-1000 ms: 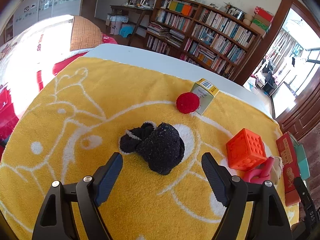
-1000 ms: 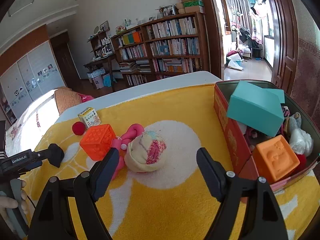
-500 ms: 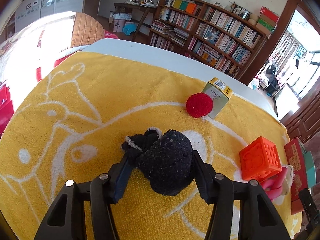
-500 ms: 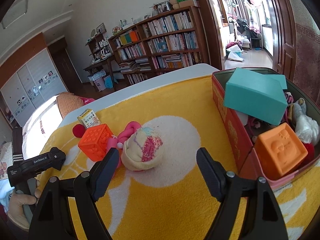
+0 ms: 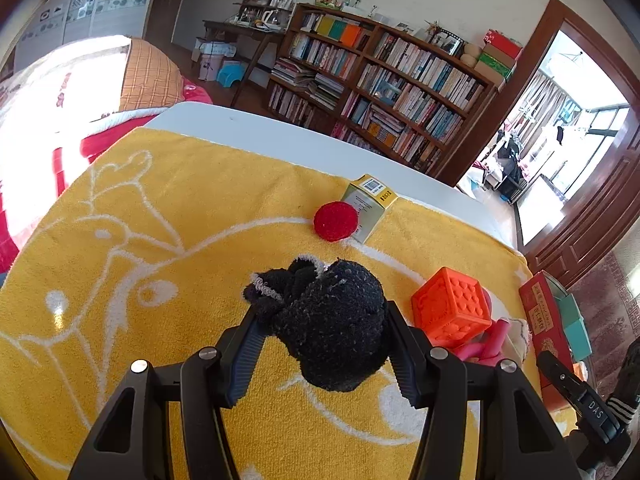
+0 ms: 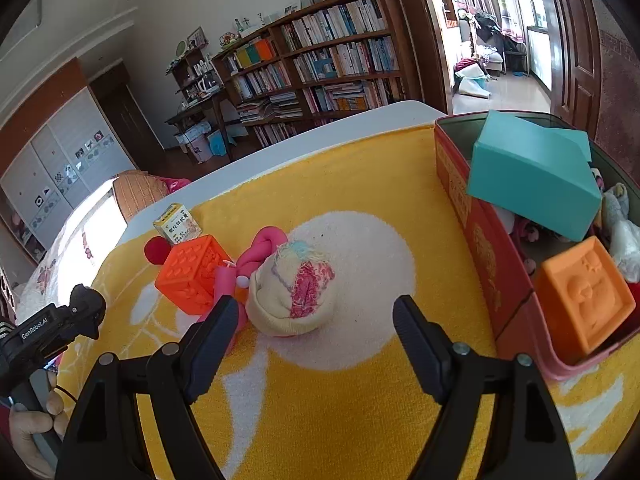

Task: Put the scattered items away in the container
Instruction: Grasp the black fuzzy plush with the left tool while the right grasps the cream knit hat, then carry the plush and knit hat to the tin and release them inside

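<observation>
Your left gripper [image 5: 326, 324] has its fingers closed against both sides of the black fuzzy sock ball [image 5: 332, 320], which sits over the middle of the yellow towel [image 5: 160, 208] and may already be just off it; I cannot tell. Toward the towel's far edge lie the red pom-pom [image 5: 335, 221] and, touching it, the small yellow medicine box [image 5: 370, 206]. Right of the sock ball sits the orange textured cube [image 5: 450, 310], with the pink twisted toy [image 6: 260, 246] against it.

Your right gripper [image 6: 316, 332] is spread wide and holds nothing; the cream and pink sock ball [image 6: 294, 292] lies just ahead, between its fingers. At the towel's right edge stands the red tin [image 6: 480, 240], holding a teal box [image 6: 528, 176], an orange embossed block [image 6: 582, 296] and soft toys.

You are at the grasp stage. Next, carry the black ball over the cube and release it inside the tin; clear its near wall and pick a gap beside the teal box.
</observation>
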Demonstrator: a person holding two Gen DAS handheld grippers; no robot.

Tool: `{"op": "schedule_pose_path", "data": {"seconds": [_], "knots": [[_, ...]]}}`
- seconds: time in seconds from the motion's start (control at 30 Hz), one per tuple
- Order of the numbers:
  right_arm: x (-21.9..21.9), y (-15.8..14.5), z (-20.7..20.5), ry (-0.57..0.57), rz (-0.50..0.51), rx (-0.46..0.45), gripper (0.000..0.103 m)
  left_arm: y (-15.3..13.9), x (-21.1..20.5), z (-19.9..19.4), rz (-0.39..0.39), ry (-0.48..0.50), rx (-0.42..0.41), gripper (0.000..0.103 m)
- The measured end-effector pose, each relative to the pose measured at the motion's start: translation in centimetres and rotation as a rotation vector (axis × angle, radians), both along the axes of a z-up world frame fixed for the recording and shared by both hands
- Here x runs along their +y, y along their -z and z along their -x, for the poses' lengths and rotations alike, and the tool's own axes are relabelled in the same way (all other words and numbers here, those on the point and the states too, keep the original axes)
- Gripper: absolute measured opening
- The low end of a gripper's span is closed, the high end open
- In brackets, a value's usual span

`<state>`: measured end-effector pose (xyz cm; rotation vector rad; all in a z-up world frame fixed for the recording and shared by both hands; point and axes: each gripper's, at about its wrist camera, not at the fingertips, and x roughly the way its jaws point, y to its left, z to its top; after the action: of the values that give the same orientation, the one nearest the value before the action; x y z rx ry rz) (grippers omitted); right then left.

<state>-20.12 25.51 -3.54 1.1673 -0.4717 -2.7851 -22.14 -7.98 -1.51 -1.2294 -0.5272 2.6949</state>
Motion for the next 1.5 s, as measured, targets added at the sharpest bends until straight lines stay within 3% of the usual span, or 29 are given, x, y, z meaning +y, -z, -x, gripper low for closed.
{"op": "schedule_pose_path", "data": {"seconds": [0.27,0.33,0.4,0.63,0.83,1.2,1.5], "knots": [[-1.2,1.5,3.2,-0.007,0.031,-0.103,0.082,0.2,-0.1,0.1,-0.01,-0.002,-0.012,0.059],[-1.6,2.2,3.8,-0.02,0.05,-0.128,0.077,0.5,-0.4,0.1,-0.015,-0.009,-0.018,0.059],[-2.0,2.9,4.3,-0.03,0.058,-0.155,0.063,0.6,-0.5,0.1,-0.016,-0.01,-0.022,0.059],[-2.4,1.9,3.1,-0.035,0.037,-0.11,0.057,0.8,0.0,0.2,-0.005,0.005,-0.029,0.059],[-1.2,-0.9,0.9,-0.006,0.051,-0.019,0.057,0.8,0.2,0.1,0.006,0.007,-0.024,0.059],[6.4,-5.9,-5.3,0.142,0.047,0.132,0.057,1.0,1.7,0.0,0.046,0.023,-0.027,0.059],[14.8,-6.2,-7.0,0.343,-0.004,0.122,0.057,0.1,4.6,-1.2,0.059,0.082,-0.008,0.059]]}}
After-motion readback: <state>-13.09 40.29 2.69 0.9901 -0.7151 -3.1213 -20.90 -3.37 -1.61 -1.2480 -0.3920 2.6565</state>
